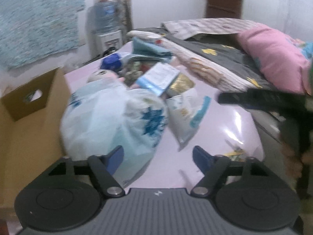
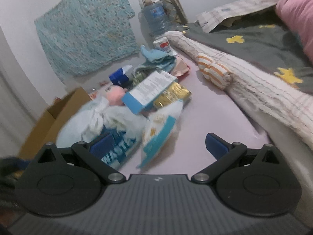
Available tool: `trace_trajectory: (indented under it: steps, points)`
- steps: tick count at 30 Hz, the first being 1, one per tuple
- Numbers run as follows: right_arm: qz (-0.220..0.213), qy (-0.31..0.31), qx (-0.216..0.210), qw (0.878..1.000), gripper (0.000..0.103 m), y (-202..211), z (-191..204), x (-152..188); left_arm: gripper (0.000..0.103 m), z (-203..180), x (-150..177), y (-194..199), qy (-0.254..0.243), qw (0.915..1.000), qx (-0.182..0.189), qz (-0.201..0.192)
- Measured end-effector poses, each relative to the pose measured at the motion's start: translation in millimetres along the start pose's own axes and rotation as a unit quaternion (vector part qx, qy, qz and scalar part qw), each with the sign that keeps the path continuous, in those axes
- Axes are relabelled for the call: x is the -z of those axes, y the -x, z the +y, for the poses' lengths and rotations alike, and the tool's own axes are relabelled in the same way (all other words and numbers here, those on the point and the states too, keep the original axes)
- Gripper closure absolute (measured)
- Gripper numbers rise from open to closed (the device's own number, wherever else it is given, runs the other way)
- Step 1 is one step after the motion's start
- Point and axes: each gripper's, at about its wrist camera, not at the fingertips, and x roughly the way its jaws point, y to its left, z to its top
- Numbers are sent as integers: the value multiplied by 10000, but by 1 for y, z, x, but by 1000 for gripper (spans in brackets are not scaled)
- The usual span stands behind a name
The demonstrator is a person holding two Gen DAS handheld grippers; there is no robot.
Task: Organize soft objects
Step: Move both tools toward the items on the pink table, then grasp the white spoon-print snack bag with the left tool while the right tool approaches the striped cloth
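grippers over a heap of bags on a pink sheet

bags lie just ahead of both tools. the left gripper point(image 1: 157, 157) has its blue pads parted with nothing pressed between them; the white plastic bag point(image 1: 109, 121) with blue print bulges just in front of its left pad, and whether that pad touches the bag cannot be told through the blur. the right gripper point(image 2: 159, 146) stands wide, its jaws bare; the same white bag point(image 2: 109, 129) sits behind its left pad and a white and light blue snack packet point(image 2: 160, 137) lies between the pads' lines of sight, on the sheet, not gripped. in the left view that packet point(image 1: 185, 115) lies just right of the white bag.

further in, a blue and white carton point(image 2: 148, 90) rests tilted on top of the heap, beside a gold foil pack point(image 2: 172, 95) and a pink soft toy point(image 2: 116, 95). beyond them lie a folded teal cloth point(image 2: 158, 57) and a dark blue pack point(image 2: 119, 76).

everything sits on a glossy pale pink sheet point(image 1: 225, 121). an open cardboard box point(image 1: 29, 117) stands at the heap's left edge. to the right a striped blanket point(image 2: 254, 86) runs along a grey cover with yellow shapes point(image 2: 254, 39), with a pink pillow point(image 1: 273, 58) further right. at the back, a large water bottle point(image 2: 156, 17) stands against the white wall, and a teal patterned cloth point(image 2: 86, 33) hangs on it.
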Motion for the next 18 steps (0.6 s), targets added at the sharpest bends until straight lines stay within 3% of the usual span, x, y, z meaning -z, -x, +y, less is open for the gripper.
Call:
trace_trajectory:
  steps: [4, 6, 7, 10, 11, 15, 18]
  points:
    - [118, -192, -229, 9995, 17, -32, -16, -17, 48, -15, -3, -21, -166, 9993, 288, 159]
    - [270, -190, -161, 9993, 41, -47, -21, -21, 58, -18, -5, -28, -133, 9989, 399, 202]
    - [337, -142, -164, 9992, 46, -54, -22, -22, 64, -19, -6, -31, -118, 9987, 436, 222]
    - [550, 37, -158, 9984, 67, -73, -25, -21, 72, -19, -8, -38, -43, 9987, 438, 238]
    - [693, 107, -105, 9975, 81, -80, -26, -19, 72, -18, -9, -40, -17, 9989, 416, 234]
    - [1196, 274, 77, 9924, 85, -98, -33, -5, 74, -12, -12, -48, 36, 9988, 362, 318]
    - [1256, 415, -34, 9912, 85, -91, -31, 1, 74, -11, -14, -55, 26, 9986, 359, 380]
